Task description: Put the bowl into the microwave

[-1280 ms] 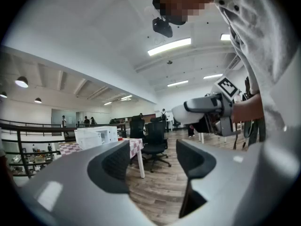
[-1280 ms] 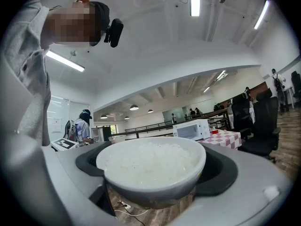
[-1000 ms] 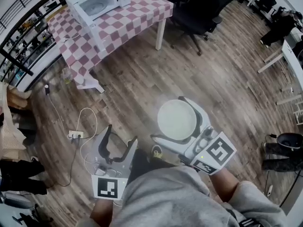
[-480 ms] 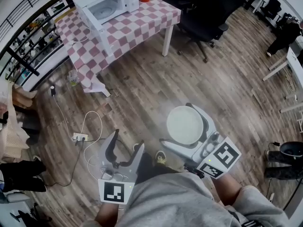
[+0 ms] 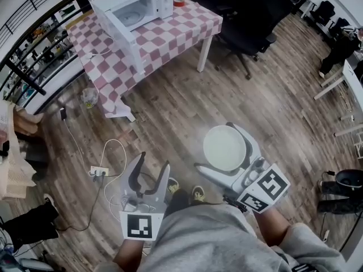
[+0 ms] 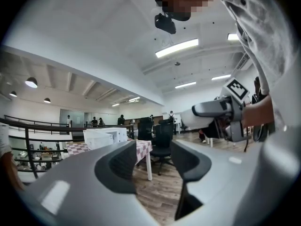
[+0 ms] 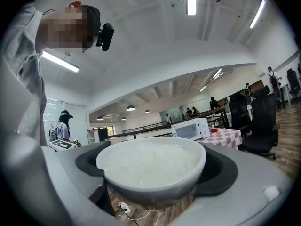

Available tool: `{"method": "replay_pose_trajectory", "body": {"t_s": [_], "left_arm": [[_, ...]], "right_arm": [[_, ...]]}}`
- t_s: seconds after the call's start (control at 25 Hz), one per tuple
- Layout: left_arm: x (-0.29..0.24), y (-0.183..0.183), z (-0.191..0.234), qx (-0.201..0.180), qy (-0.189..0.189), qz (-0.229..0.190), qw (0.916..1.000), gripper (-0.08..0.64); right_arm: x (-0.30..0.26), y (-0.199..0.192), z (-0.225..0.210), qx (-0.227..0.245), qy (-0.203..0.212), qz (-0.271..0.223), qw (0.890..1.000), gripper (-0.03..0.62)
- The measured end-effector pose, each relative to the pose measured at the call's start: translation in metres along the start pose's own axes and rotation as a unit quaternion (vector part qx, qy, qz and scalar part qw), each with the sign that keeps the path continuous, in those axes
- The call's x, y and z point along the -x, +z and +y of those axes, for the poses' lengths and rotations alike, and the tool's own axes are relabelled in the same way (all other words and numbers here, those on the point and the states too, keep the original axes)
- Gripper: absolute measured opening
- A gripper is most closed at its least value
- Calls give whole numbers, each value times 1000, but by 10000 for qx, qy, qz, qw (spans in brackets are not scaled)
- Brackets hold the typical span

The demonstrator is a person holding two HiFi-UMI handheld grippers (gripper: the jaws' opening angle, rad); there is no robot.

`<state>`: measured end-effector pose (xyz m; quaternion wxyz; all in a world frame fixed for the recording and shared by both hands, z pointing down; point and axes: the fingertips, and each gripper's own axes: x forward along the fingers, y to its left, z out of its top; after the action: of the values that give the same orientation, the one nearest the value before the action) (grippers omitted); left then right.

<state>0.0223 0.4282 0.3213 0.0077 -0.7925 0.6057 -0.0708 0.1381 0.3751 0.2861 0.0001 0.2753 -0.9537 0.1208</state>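
A white bowl (image 5: 224, 147) filled with white rice (image 7: 153, 164) sits clamped between the jaws of my right gripper (image 5: 226, 148), carried over the wooden floor. The white microwave (image 5: 134, 7) stands with its door swung open on the checkered table (image 5: 170, 33) at the far upper left; it shows small in the right gripper view, microwave (image 7: 190, 128). My left gripper (image 5: 151, 169) points the same way, lower left of the bowl; its jaws have just been closing but still stand apart with nothing between them, left gripper (image 6: 151, 160).
A black office chair (image 5: 245, 21) stands right of the table. A power strip with white cable (image 5: 99, 170) lies on the floor at the left. Shelving and a railing (image 5: 31, 67) run along the left wall. A red item (image 5: 178, 2) sits by the microwave.
Both grippers and the bowl have advanced toward the table, which now looms larger and nearer. The left gripper's jaws have narrowed.
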Motion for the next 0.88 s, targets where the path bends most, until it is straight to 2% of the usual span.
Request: {"method": "replay_pose_trajectory", "body": {"t_s": [0.16, 0.4, 0.88], "left_arm": [[0, 0, 26, 10, 125, -56, 9999, 177], [3, -2, 57, 149, 281, -47, 9995, 138], [-7, -2, 77, 285, 139, -240, 9992, 126]], "right_arm": [[-23, 0, 6, 19, -42, 3, 10000, 545], [-51, 2, 16, 92, -73, 30, 9999, 545], [-72, 8, 18, 187, -263, -18, 9995, 545]]}}
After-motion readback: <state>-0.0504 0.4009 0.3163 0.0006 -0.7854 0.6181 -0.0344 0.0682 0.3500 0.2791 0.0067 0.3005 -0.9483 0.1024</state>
